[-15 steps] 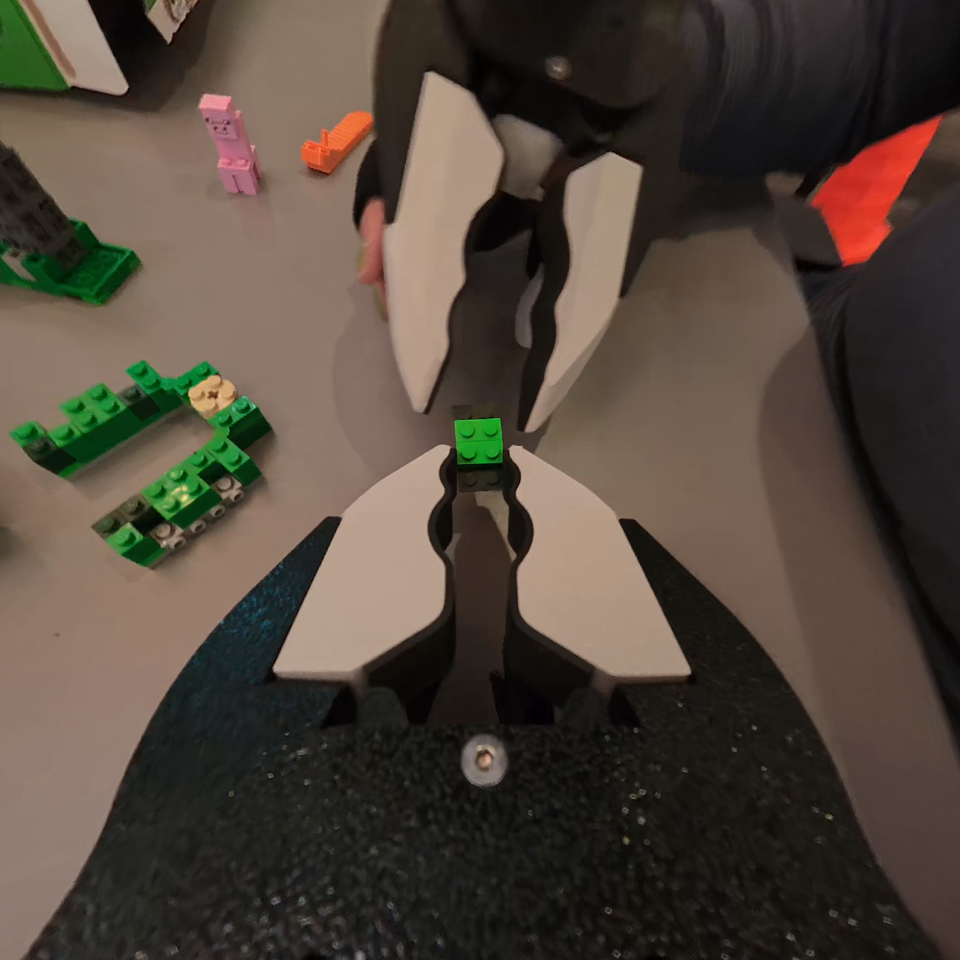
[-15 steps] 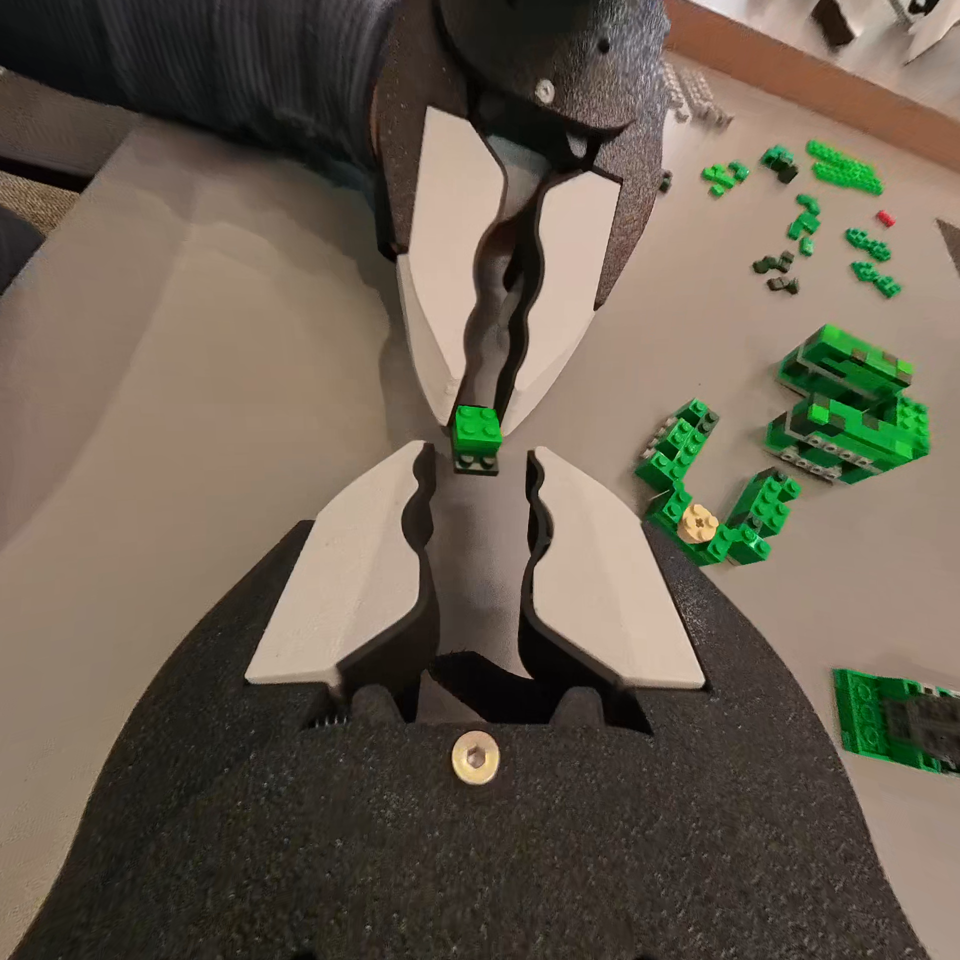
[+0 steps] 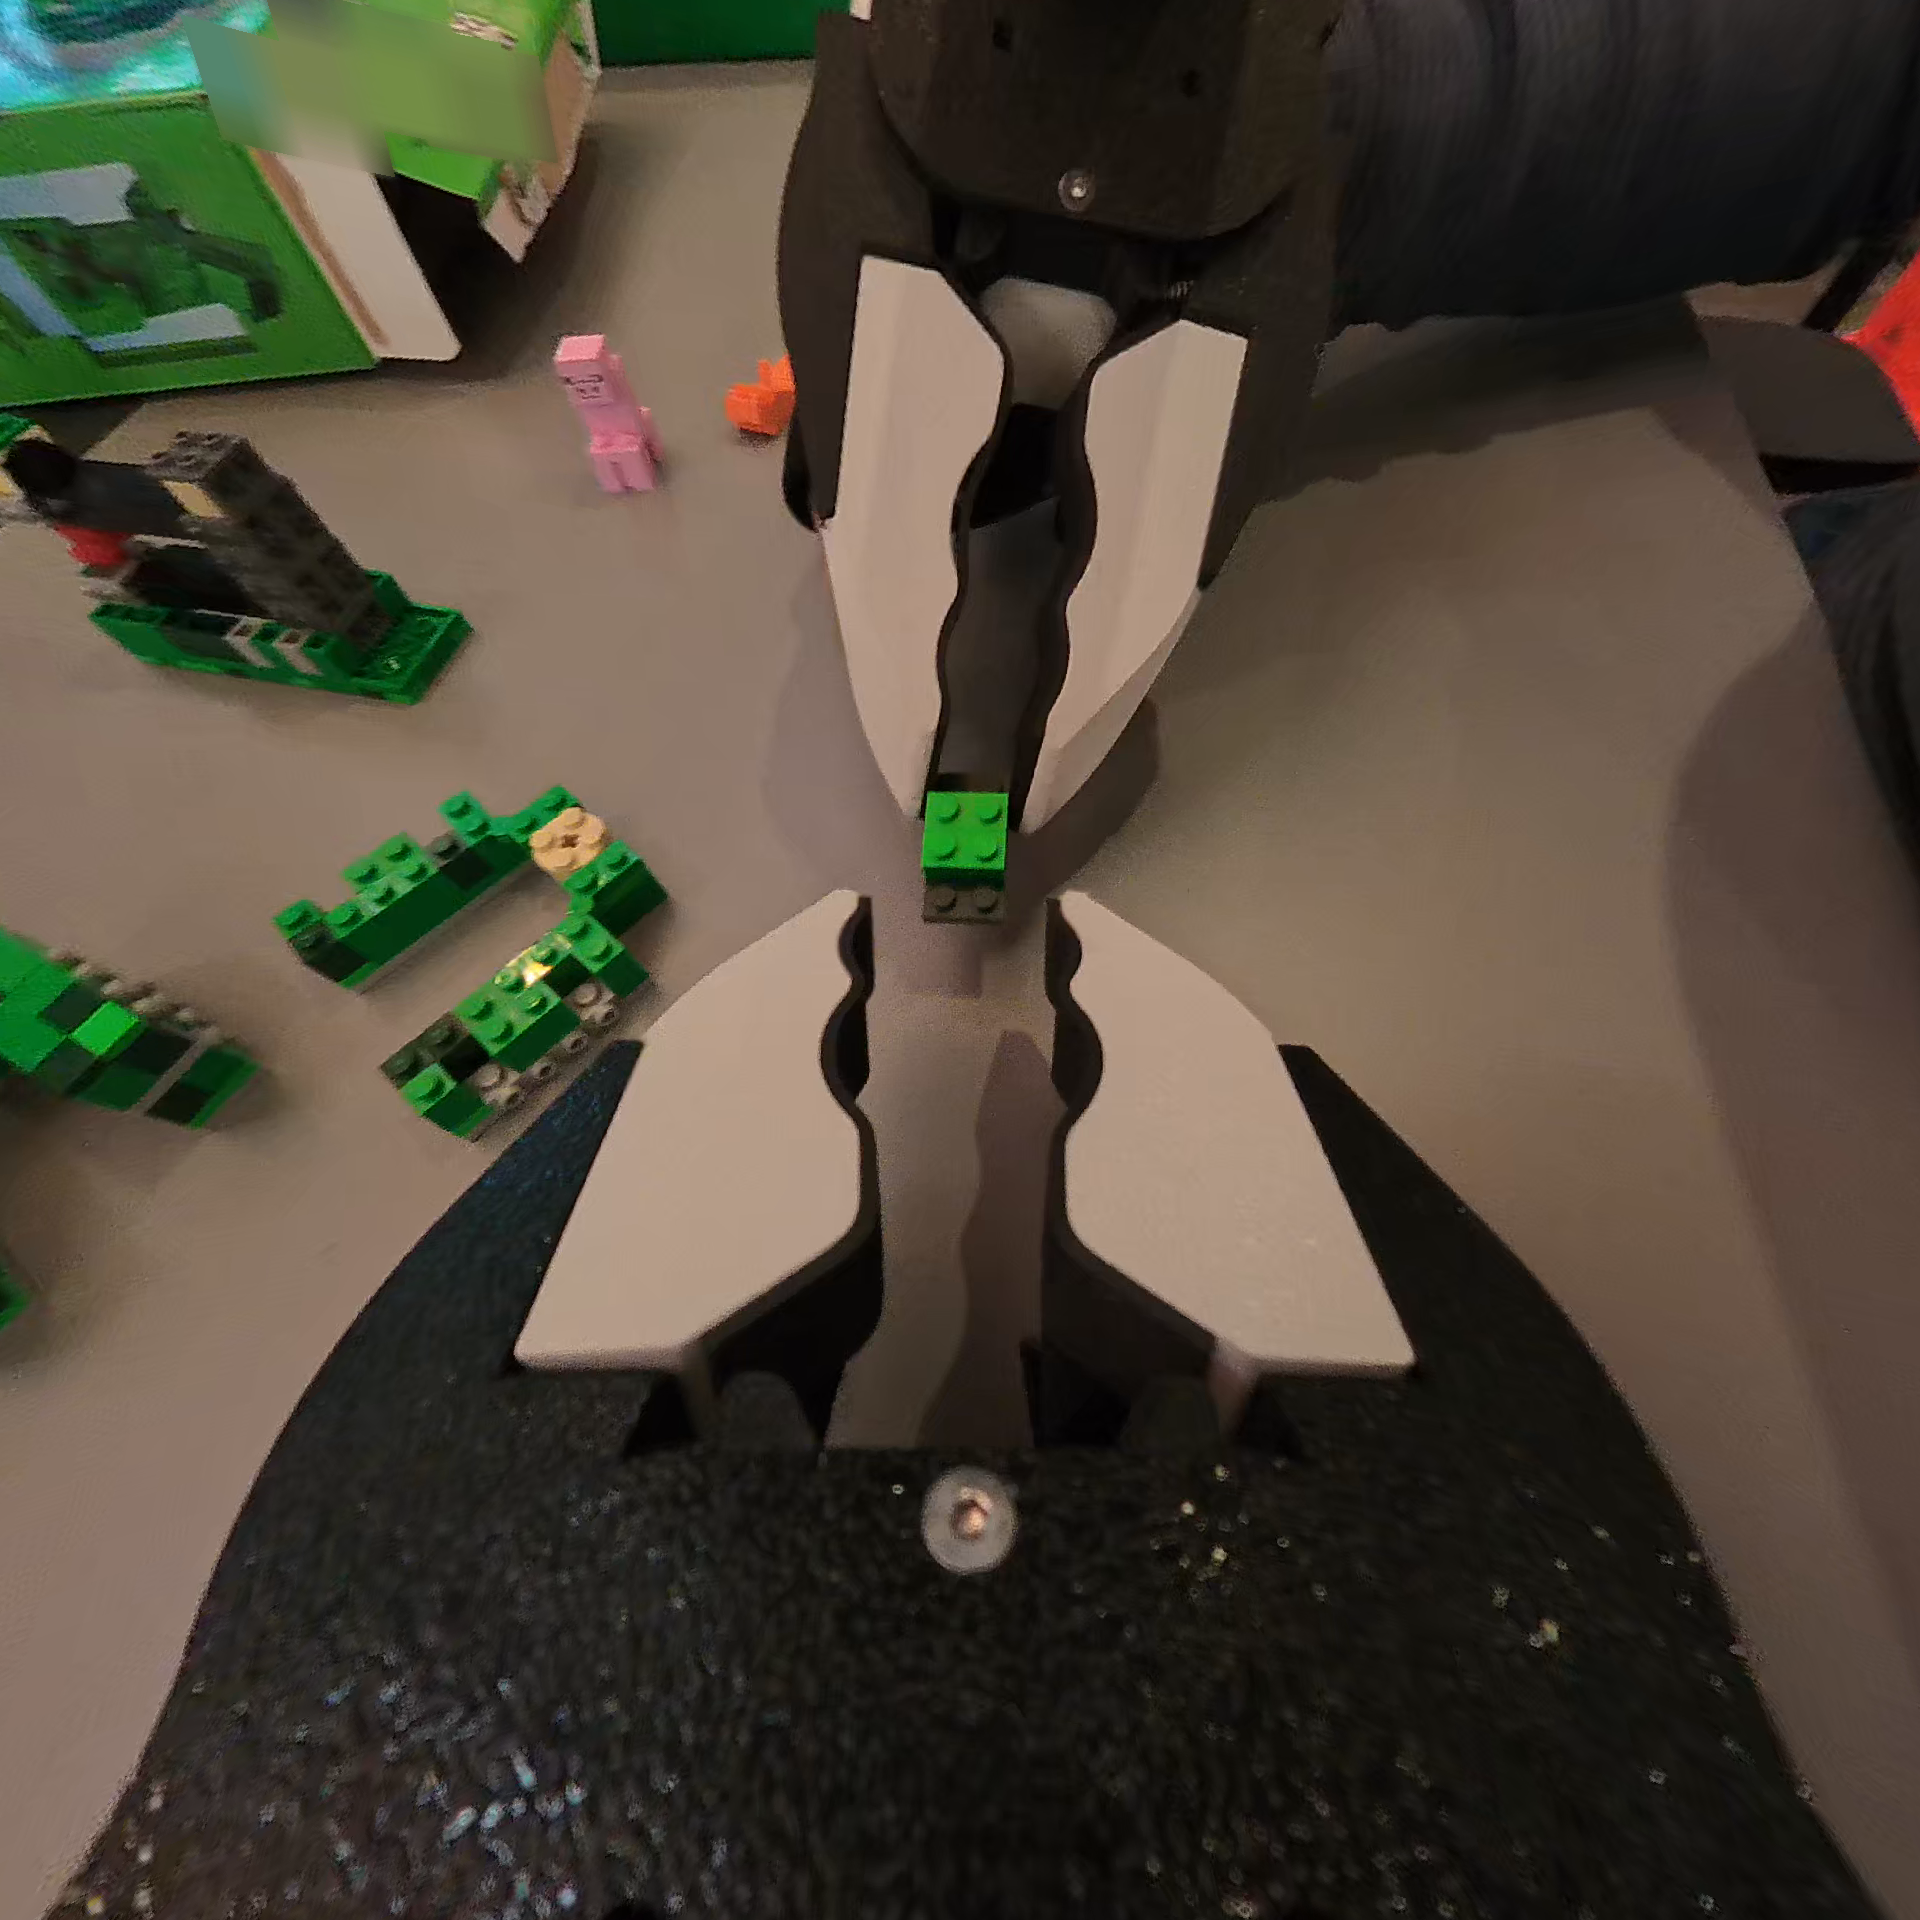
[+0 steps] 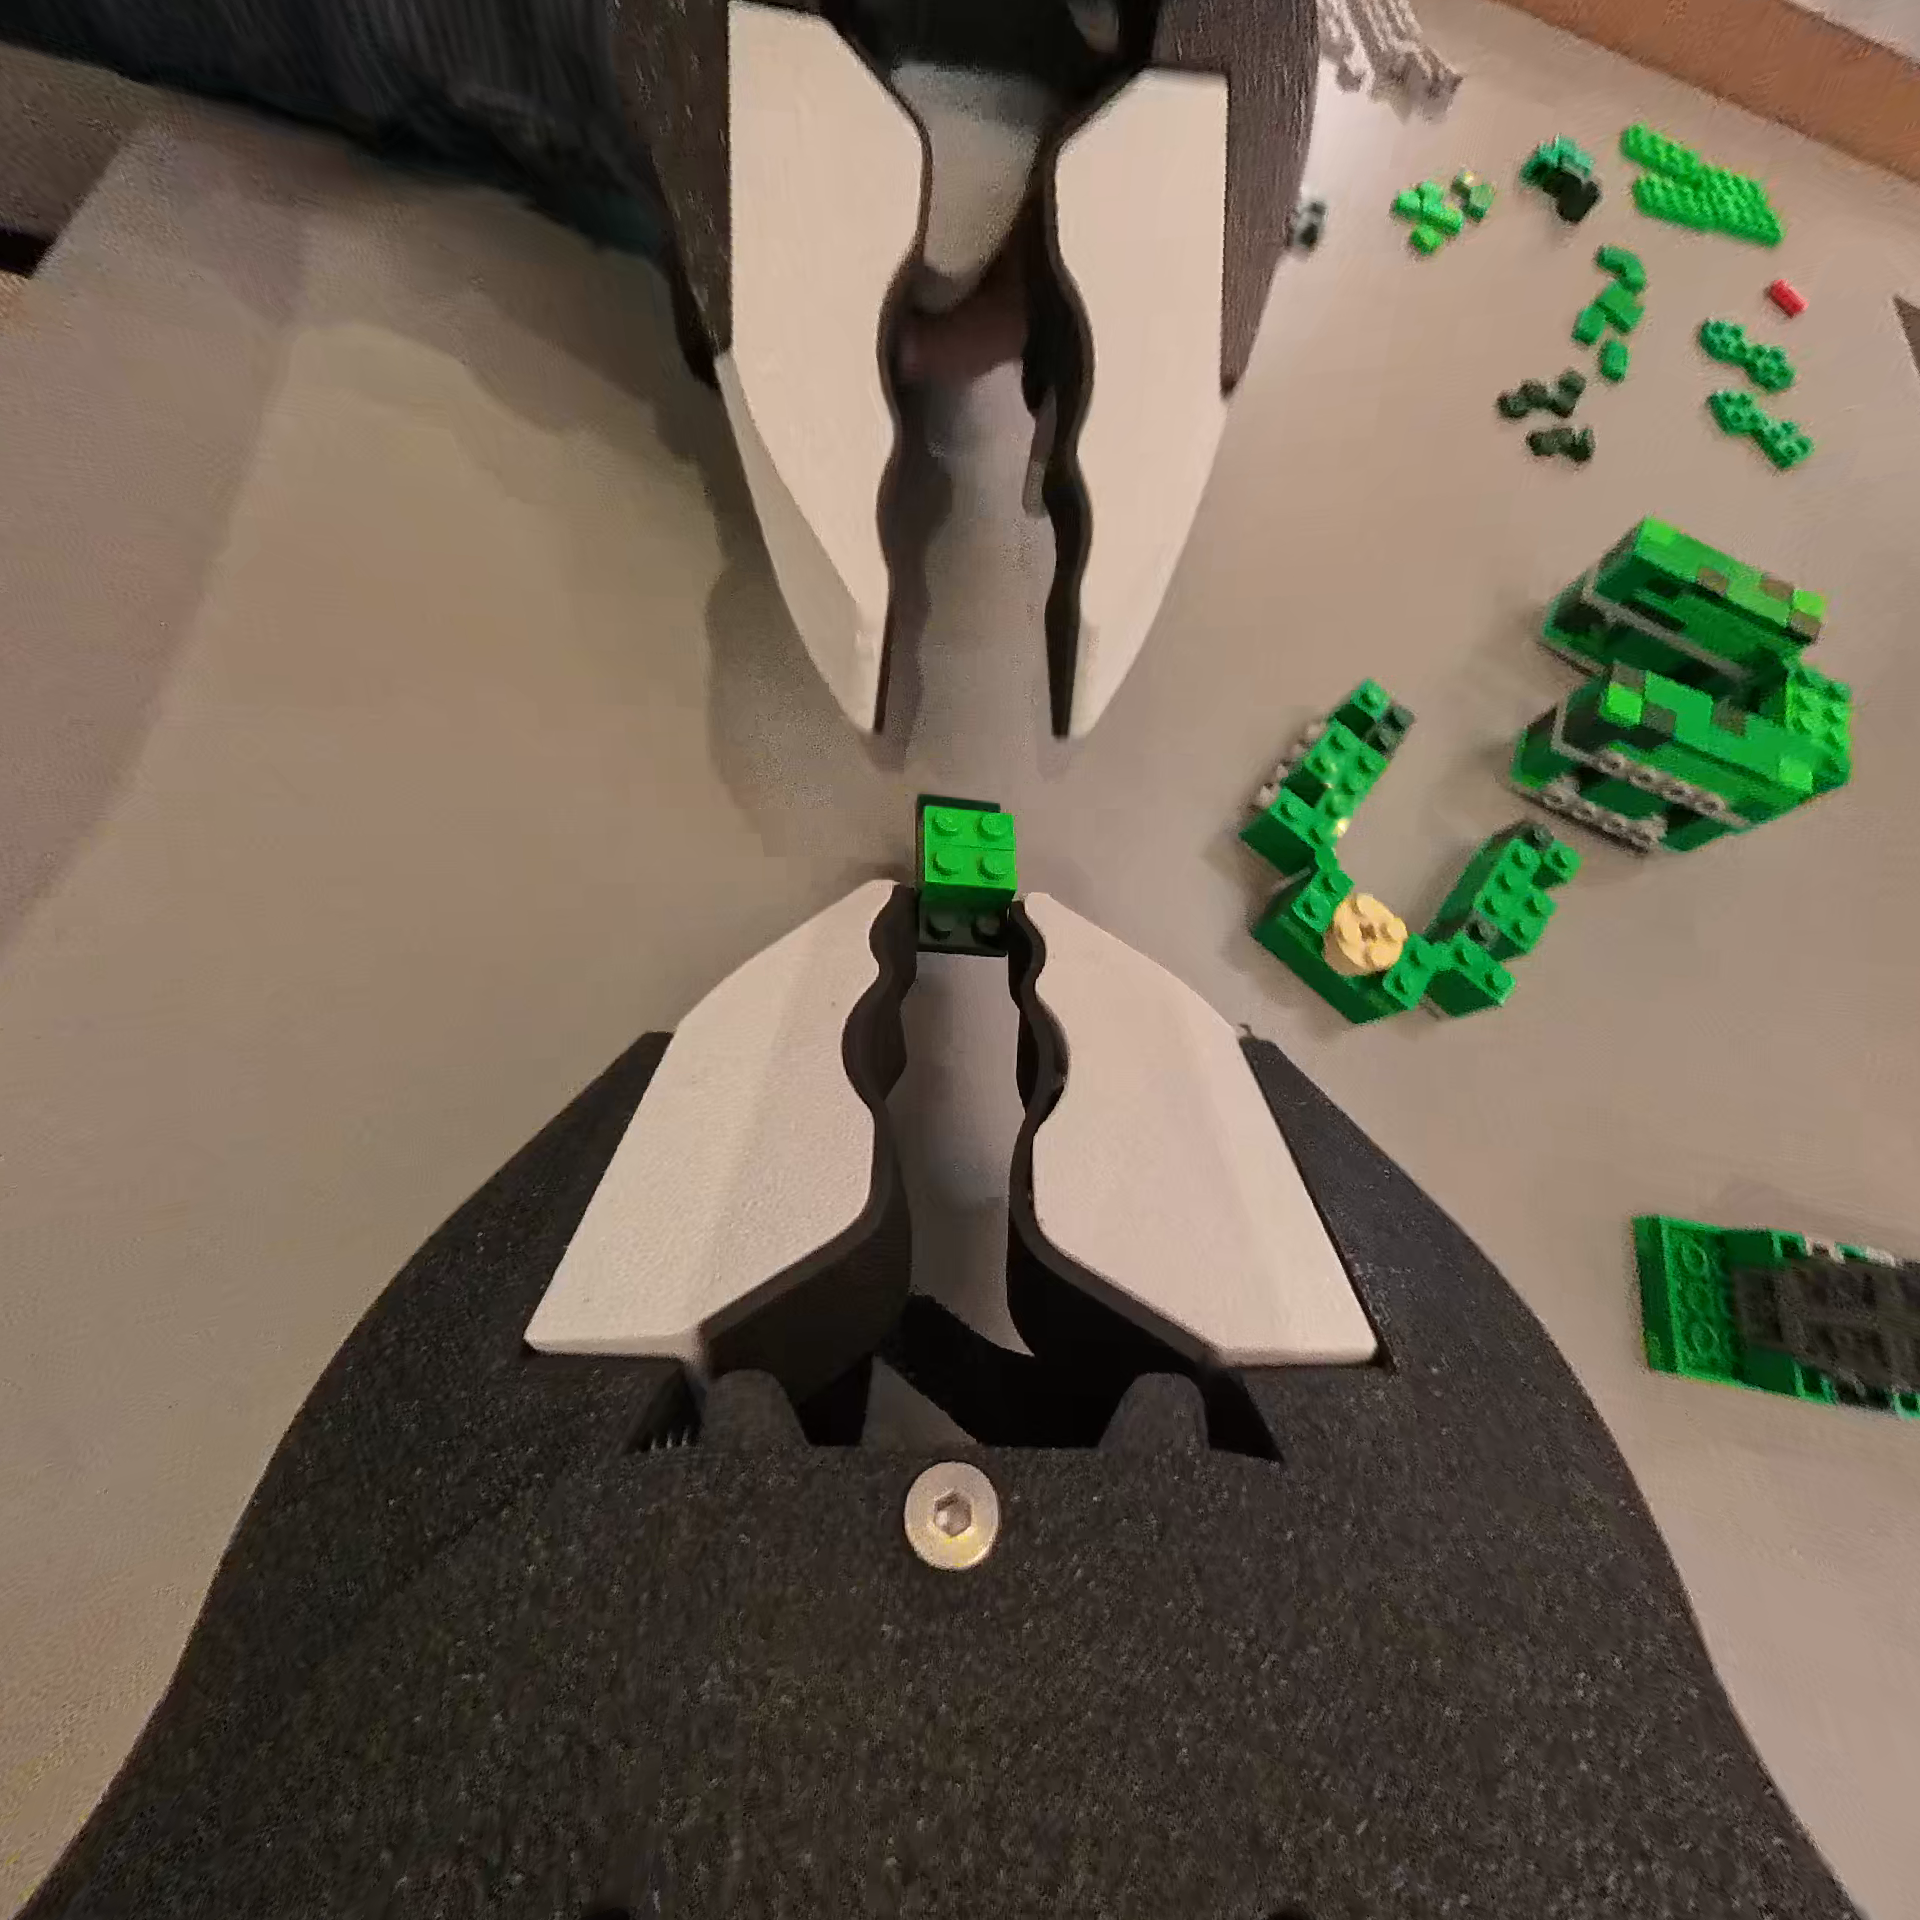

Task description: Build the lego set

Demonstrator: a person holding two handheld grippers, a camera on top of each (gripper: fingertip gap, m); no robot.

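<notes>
So the right gripper point(image 4: 961, 920) has its jaws pinched on the dark lower piece of the little green brick stack point(image 4: 966, 868). The bright green 2x2 top sticks out past the tips, right in the middle of the grey table point(image 4: 416, 727). The left gripper point(image 3: 956, 914) sits nose to nose with it, jaws apart and nothing in them, tips just short of the stack. It looks like a handover or a two-handed press. Hard to say from these angles whether the stack is resting on the table or held just above it.

The good way to do this would be for the right to keep a square grip low on the dark piece, while the left closes on the green top from the flat sides, not the corners, so nothing twists or pops off.

Room-wise there's plenty of bare table on the right gripper's left side, though the table edge is out that way. The other side is busier, with the U-shaped green build point(image 4: 1371, 925) near, the baseplate point(image 4: 1766, 1320) further along, and loose pieces point(image 4: 1704, 197) well apart.
</notes>
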